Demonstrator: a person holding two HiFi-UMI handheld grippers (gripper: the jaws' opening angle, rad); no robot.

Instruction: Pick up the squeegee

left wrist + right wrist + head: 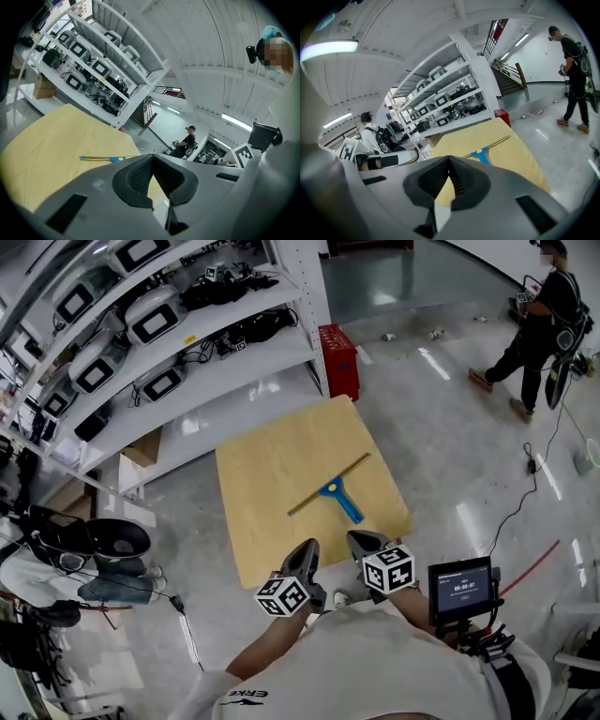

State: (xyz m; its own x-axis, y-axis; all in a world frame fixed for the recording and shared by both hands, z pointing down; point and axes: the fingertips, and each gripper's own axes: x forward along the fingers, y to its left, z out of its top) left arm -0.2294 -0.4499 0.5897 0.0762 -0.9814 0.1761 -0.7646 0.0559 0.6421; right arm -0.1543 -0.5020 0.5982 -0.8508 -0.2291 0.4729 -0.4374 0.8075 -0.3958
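squeegee [336, 491] flat on board [267, 479]; left hand-held gripper [307, 547], right hand-held gripper [359, 539] pressed together.

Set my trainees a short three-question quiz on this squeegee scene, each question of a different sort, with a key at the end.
1. Multiple choice: the squeegee lies
A. flat on the wooden board
B. in a bucket
C. in a sink

2. True or false: the left gripper and the right gripper are both shut with nothing between their jaws.

3. Fill in the missing word: the squeegee's handle is coloured ____.

Key
1. A
2. True: both are shut and empty, near the board's near edge and short of the squeegee.
3. blue
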